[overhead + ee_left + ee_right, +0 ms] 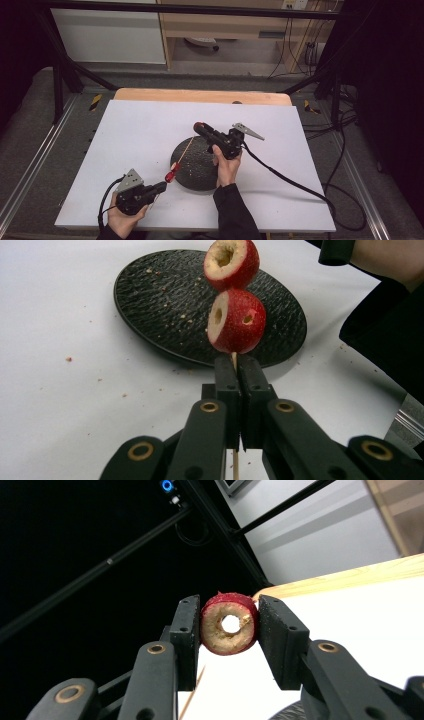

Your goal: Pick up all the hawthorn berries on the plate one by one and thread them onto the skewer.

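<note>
Left gripper, lower left of high view: jaws clenched on thin wooden skewer. Two cored red fruits threaded on skewer just past jaw tips, stacked one above other, over near edge of black plate at frame centre. Right gripper, centre of high view, above plate: jaws grasp third cored red fruit piece, hole facing camera. White table speckled with crumbs.

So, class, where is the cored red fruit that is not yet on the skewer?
It sits clamped in the right hand-held gripper, shown in the right gripper view, above the black plate.
</note>
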`<state>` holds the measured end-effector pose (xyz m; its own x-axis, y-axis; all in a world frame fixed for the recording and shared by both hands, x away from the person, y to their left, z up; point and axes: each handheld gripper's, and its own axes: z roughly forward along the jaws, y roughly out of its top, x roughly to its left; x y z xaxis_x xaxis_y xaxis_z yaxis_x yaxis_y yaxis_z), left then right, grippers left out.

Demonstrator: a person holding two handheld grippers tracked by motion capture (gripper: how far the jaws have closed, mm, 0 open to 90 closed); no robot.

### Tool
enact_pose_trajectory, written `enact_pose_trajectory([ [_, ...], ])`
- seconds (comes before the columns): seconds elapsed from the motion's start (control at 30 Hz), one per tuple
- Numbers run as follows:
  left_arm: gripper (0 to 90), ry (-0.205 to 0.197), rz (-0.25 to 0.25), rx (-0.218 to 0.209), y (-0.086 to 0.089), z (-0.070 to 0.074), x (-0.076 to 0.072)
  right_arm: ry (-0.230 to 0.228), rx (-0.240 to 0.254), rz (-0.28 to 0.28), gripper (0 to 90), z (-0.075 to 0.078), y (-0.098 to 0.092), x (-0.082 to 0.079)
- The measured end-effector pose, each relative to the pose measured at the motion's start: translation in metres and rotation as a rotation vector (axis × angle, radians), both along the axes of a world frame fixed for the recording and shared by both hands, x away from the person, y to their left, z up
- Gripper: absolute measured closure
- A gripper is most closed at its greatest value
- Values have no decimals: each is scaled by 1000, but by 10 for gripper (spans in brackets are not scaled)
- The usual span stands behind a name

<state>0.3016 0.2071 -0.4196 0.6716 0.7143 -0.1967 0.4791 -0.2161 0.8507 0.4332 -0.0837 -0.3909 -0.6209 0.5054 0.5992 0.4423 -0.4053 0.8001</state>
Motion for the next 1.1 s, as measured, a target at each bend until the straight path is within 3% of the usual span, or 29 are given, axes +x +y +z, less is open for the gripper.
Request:
enact_pose_trajectory([
  [0.2, 883, -18, 0, -13, -8, 4, 0, 62, 116, 14, 626, 5, -3, 1],
  [0.53, 883, -57, 21, -39, -17, 11, 1, 77, 226, 11, 626, 13, -7, -2],
  [1.1, 883, -79, 46, -54, -21, 12, 4, 93, 278, 27, 626, 11, -5, -4],
])
